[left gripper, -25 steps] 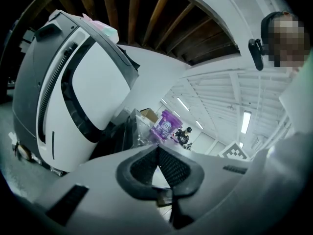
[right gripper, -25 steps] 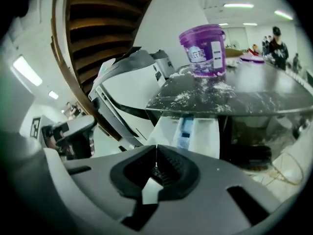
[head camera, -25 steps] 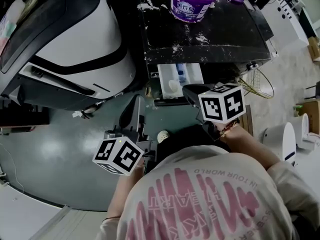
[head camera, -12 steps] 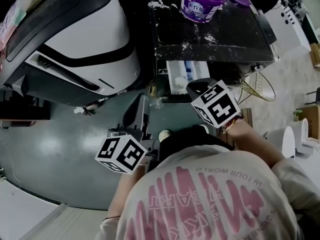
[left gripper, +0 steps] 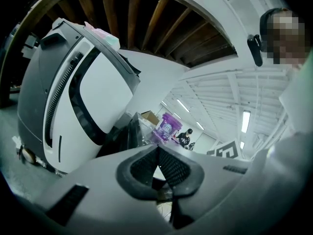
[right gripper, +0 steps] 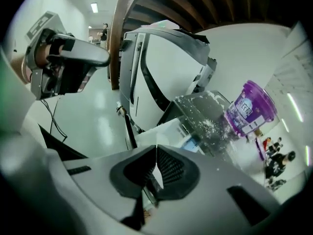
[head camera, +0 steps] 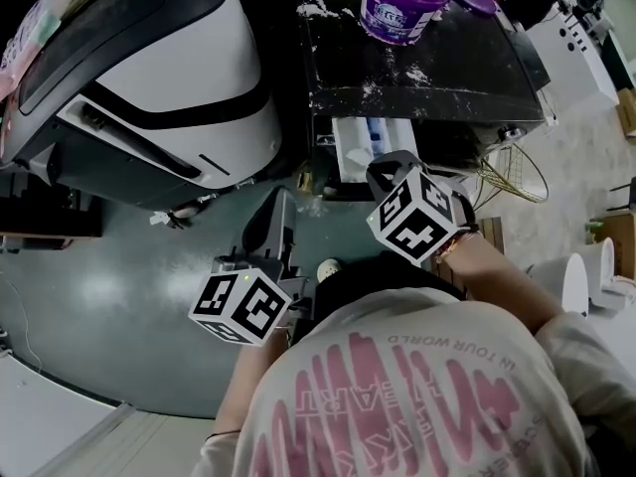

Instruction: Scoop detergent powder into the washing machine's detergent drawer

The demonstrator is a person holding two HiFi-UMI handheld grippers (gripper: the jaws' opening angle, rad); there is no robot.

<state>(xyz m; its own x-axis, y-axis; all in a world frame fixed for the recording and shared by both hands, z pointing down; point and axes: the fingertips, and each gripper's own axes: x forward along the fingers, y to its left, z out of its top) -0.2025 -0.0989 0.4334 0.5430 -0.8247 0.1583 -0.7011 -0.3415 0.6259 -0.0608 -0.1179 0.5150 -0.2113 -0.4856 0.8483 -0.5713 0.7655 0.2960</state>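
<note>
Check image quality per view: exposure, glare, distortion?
Head view: underexposed, dim overall, soft glare patch on the floor. Left gripper view: heavy fisheye, black vignette, ceiling lights blown out, claw blocks the lower half. Right gripper view: same fisheye bend, sheen on the floor, tub clearly visible.

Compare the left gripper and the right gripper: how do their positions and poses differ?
The left gripper is over the green floor; the right gripper is over the open detergent drawer. The left gripper points nearly level, the right gripper tilts steeply down. Both have fingers together.
</note>
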